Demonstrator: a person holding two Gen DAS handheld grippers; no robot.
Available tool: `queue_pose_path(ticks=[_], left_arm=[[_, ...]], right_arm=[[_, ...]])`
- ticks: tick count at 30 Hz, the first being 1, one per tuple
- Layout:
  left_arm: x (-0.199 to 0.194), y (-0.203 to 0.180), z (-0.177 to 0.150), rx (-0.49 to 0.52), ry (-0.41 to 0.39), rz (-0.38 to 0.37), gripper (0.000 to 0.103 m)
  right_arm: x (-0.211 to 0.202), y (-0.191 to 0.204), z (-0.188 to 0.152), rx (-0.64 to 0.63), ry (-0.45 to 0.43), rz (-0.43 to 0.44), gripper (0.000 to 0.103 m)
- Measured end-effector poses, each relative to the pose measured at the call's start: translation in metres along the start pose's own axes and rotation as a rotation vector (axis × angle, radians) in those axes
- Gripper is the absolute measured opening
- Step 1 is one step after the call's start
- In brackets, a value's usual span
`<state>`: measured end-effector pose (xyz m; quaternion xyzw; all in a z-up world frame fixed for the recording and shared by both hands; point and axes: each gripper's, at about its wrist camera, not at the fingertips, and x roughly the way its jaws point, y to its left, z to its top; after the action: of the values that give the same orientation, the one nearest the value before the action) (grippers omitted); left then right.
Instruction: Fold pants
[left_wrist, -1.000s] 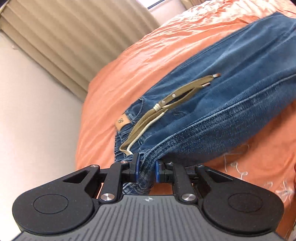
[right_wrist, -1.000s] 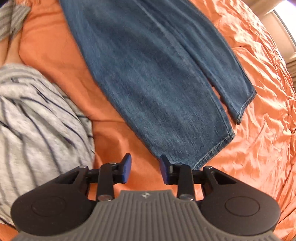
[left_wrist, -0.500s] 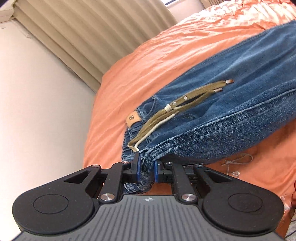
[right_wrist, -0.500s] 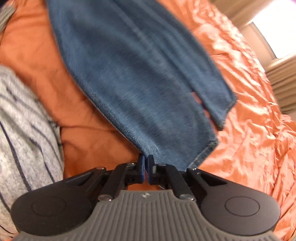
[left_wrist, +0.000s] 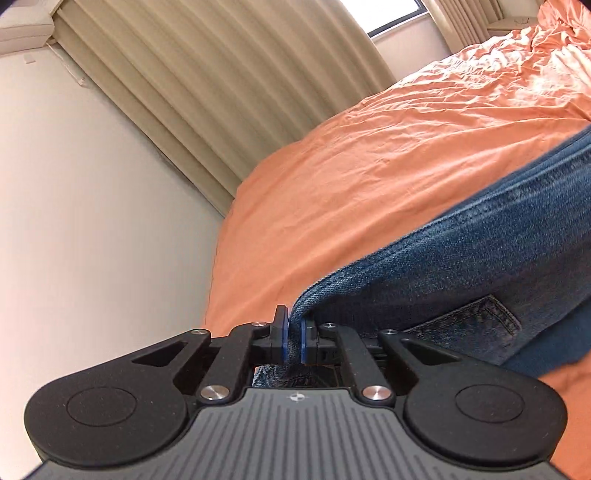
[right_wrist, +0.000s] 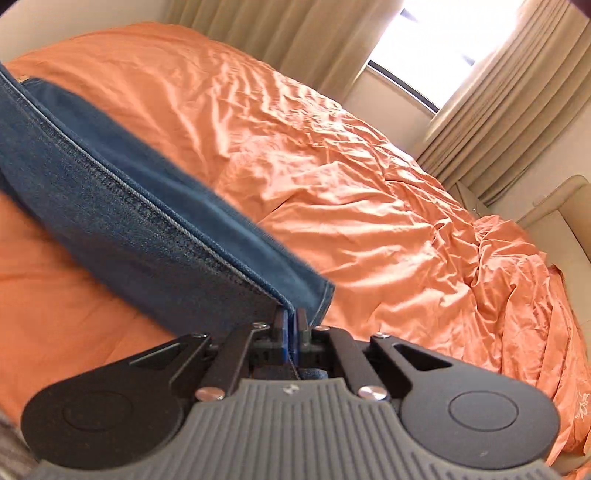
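Note:
The pants are blue jeans (left_wrist: 461, 266), lifted off an orange bedspread (left_wrist: 369, 155). My left gripper (left_wrist: 293, 339) is shut on the waist end of the jeans, which rise to the right with a back pocket (left_wrist: 476, 325) showing. My right gripper (right_wrist: 291, 332) is shut on the hem end of the jeans (right_wrist: 122, 206), which stretch away to the upper left with the side seam on top. The drawstring is hidden now.
The wrinkled orange bedspread (right_wrist: 351, 177) fills both views. Beige curtains (left_wrist: 221, 92) and a bright window (right_wrist: 424, 48) stand behind the bed. A white wall (left_wrist: 92, 221) is at the left. A cream chair (right_wrist: 561, 210) stands at the far right.
My right gripper closed on the hem of the jeans. Both grippers have lifted and the views tilted up, so the jeans hang taut between them. The drawstring has gone out of sight.

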<state>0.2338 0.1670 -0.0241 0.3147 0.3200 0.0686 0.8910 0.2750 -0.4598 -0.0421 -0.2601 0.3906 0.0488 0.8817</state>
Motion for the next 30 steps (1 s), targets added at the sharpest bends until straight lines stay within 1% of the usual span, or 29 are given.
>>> queue_pose_path(ticks=[5, 8, 13, 18, 21, 25, 28, 30], left_arm=[[0.05, -0.005, 0.027, 0.027, 0.041, 0.0, 0.006], [0.091, -0.015, 0.039, 0.05, 0.088, -0.017, 0.006], [0.156, -0.039, 0.046, 0.1, 0.19, -0.06, 0.006], [0.207, -0.056, 0.036, 0.092, 0.271, -0.114, 0.006], [0.222, -0.065, 0.026, 0.095, 0.296, -0.129, 0.006], [0.234, -0.077, 0.017, 0.113, 0.307, -0.113, 0.007], [0.226, -0.073, 0.015, 0.103, 0.291, -0.1, 0.006], [0.212, -0.064, 0.023, 0.07, 0.251, -0.093, 0.006]], right_arm=[[0.07, -0.011, 0.041, 0.013, 0.043, -0.013, 0.0], [0.118, -0.012, 0.057, 0.008, 0.091, -0.014, 0.0], [0.197, -0.003, 0.065, -0.017, 0.181, 0.003, 0.0], [0.253, 0.01, 0.07, -0.025, 0.237, 0.003, 0.0], [0.275, 0.015, 0.069, -0.025, 0.271, 0.018, 0.0], [0.289, 0.024, 0.067, -0.027, 0.293, 0.02, 0.0], [0.285, 0.023, 0.069, -0.022, 0.288, 0.014, 0.0], [0.275, 0.022, 0.07, -0.029, 0.28, 0.01, 0.0]])
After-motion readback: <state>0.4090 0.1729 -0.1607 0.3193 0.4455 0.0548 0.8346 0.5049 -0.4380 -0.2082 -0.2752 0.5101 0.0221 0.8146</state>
